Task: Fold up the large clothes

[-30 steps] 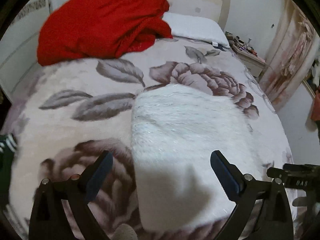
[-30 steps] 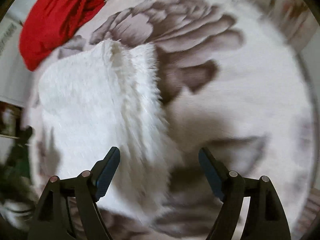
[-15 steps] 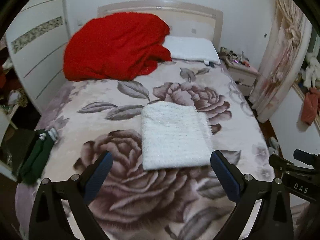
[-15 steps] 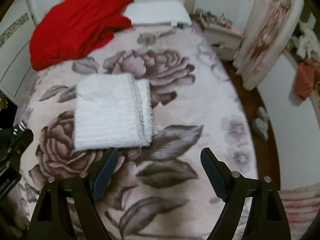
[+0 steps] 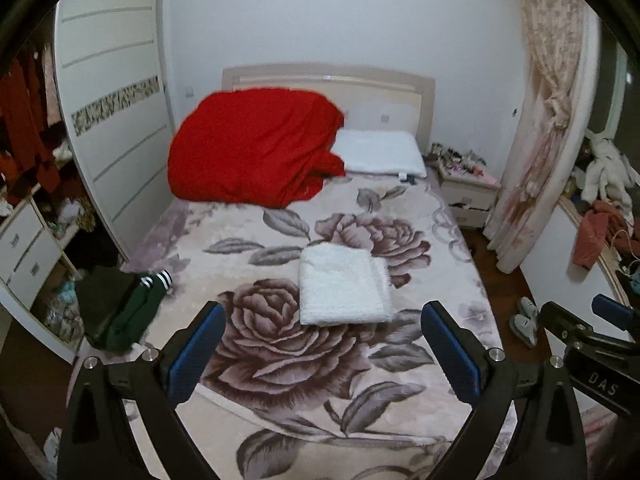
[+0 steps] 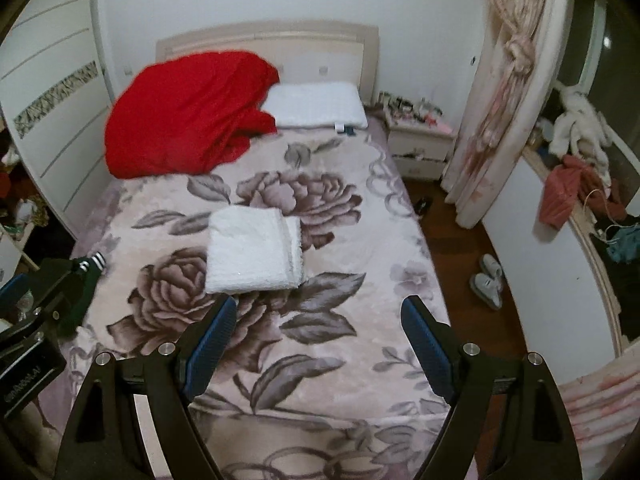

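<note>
Now your left gripper [image 5: 322, 350] and right gripper [image 6: 316, 340] both hang with jaws spread wide, holding and touching nothing. Since a second ago you have pulled well back: the fluffy white garment [image 5: 344, 286], which then filled both views, now lies small, folded into a neat rectangle, mid-bed on the plush floral blanket [image 5: 304, 360]. A rumpled red blanket [image 5: 256, 144] is heaped by the headboard, beside a white pillow [image 5: 380, 152].

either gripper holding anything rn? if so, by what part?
Nothing held. Left gripper and right gripper are both open and empty; folded white garment lies on the bed.
</note>
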Available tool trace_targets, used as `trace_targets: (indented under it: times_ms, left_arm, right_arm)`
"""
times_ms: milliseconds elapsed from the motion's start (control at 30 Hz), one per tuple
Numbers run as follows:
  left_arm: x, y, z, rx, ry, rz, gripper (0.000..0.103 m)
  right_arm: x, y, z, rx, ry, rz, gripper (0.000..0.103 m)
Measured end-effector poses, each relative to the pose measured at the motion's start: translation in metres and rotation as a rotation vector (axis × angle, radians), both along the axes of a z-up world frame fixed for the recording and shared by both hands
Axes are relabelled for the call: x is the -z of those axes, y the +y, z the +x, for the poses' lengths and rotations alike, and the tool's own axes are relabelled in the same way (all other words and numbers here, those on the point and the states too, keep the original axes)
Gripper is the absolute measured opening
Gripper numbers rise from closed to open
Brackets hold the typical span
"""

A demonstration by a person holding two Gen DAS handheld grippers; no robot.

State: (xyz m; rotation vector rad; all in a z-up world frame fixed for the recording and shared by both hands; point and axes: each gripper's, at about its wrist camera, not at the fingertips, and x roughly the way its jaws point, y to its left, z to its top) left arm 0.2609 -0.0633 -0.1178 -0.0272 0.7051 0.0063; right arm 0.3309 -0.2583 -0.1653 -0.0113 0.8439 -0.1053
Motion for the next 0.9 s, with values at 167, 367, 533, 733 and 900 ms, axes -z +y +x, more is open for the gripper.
trace_targets:
  times_ms: [167,367,533,733,900]
  left_arm:
    - [-0.025,-0.007,-0.037,0.012,-0.027,0.004,0.100]
    - [-0.047,-0.011,-0.060,-0.002,-0.079,0.012,0.100]
    - [-0.054,-0.012,-0.075,-0.012,-0.101,0.019,0.100]
    - [-0.055,-0.011,-0.087,-0.019,-0.104,0.020,0.100]
    - [-0.059,-0.010,-0.095,-0.031,-0.124,0.024,0.100]
  right_arm:
    - [-0.049,-0.002,-0.057,-0.008,-0.061,0.011,0.086]
    - [-0.089,-0.001,-0.105,-0.020,-0.116,0.017,0.086]
    - [-0.112,0.002,-0.128,-0.030,-0.158,0.004,0.086]
    - [-0.122,0.001,-0.141,-0.039,-0.174,0.009,0.086]
    - [-0.123,0.000,-0.141,-0.046,-0.174,0.011,0.086]
